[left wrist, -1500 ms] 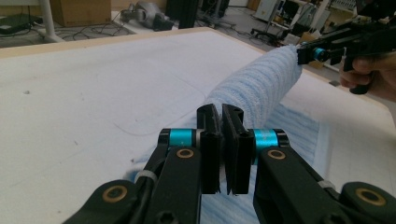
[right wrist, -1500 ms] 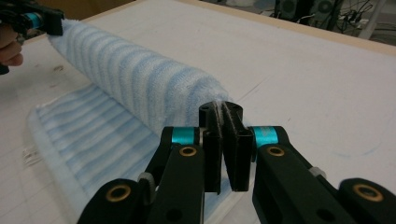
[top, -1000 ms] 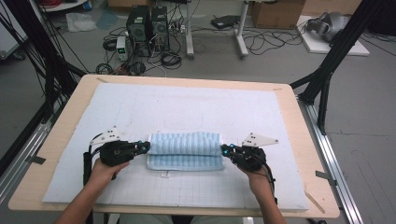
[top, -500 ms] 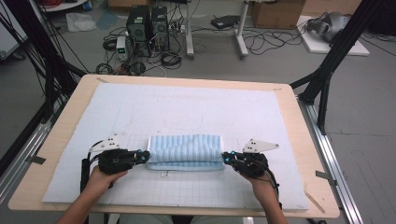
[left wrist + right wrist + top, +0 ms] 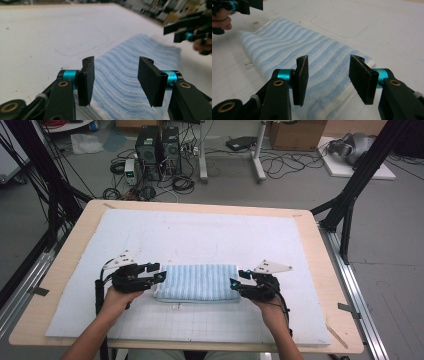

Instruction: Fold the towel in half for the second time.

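Both tongs, left (image 5: 159, 272) and right (image 5: 236, 281), have just been opening and grip nothing, flanking the folded blue towel (image 5: 197, 282) at lower centre of the worktop (image 5: 310, 235). Withdrawing carelessly could snag an end and undo the fold.

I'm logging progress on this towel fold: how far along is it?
Done: the striped towel lies folded into a narrow band on the white mat. In hand: the left gripper and right gripper have just been opening, nothing between the pads. Left, probably: another fold or drawing the hands away.
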The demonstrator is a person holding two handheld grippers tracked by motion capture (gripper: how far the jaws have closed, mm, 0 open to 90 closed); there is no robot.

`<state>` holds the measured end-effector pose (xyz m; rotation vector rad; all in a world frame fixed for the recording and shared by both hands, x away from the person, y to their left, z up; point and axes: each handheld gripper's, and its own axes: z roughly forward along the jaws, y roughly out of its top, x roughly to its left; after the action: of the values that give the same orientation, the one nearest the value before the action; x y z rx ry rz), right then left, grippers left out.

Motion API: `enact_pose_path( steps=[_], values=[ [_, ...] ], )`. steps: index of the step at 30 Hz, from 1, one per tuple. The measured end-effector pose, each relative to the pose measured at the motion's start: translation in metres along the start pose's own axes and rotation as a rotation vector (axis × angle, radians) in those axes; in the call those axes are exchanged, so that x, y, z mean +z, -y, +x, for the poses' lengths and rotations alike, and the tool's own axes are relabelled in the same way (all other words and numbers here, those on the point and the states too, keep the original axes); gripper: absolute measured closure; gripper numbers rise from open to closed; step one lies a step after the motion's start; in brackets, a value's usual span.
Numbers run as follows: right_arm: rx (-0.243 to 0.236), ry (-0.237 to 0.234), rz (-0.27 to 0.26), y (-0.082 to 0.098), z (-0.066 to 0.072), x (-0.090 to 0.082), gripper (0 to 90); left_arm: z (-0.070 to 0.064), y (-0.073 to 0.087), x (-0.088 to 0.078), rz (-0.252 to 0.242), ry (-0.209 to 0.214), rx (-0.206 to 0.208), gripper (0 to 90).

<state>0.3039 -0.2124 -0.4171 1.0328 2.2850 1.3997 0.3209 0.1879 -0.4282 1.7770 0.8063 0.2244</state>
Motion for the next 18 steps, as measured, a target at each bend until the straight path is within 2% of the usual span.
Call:
enact_pose_path(
  steps=[3, 6, 11, 14, 16, 18],
  values=[
    [-0.027, 0.02, 0.047, -0.003, 0.003, 0.015, 46.0, -0.007, 0.004, 0.012, 0.063, 0.004, 0.033, 49.7],
    [-0.043, 0.019, 0.095, -0.001, 0.006, 0.023, 44.2, -0.01, 0.009, 0.017, 0.117, -0.005, 0.061, 50.9],
    [-0.126, 0.04, 0.195, 0.009, 0.014, 0.029, 42.4, -0.011, 0.017, 0.021, 0.206, -0.041, 0.107, 52.5],
    [-0.159, 0.036, 0.216, 0.013, 0.015, 0.029, 42.3, -0.015, 0.018, 0.021, 0.228, -0.069, 0.16, 53.2],
    [-0.176, 0.039, 0.213, 0.016, 0.016, 0.027, 42.2, -0.016, 0.02, 0.02, 0.227, -0.079, 0.172, 53.2],
    [-0.171, 0.035, 0.207, 0.019, 0.015, 0.025, 42.2, -0.016, 0.02, 0.02, 0.228, -0.084, 0.178, 53.2]
  ],
)
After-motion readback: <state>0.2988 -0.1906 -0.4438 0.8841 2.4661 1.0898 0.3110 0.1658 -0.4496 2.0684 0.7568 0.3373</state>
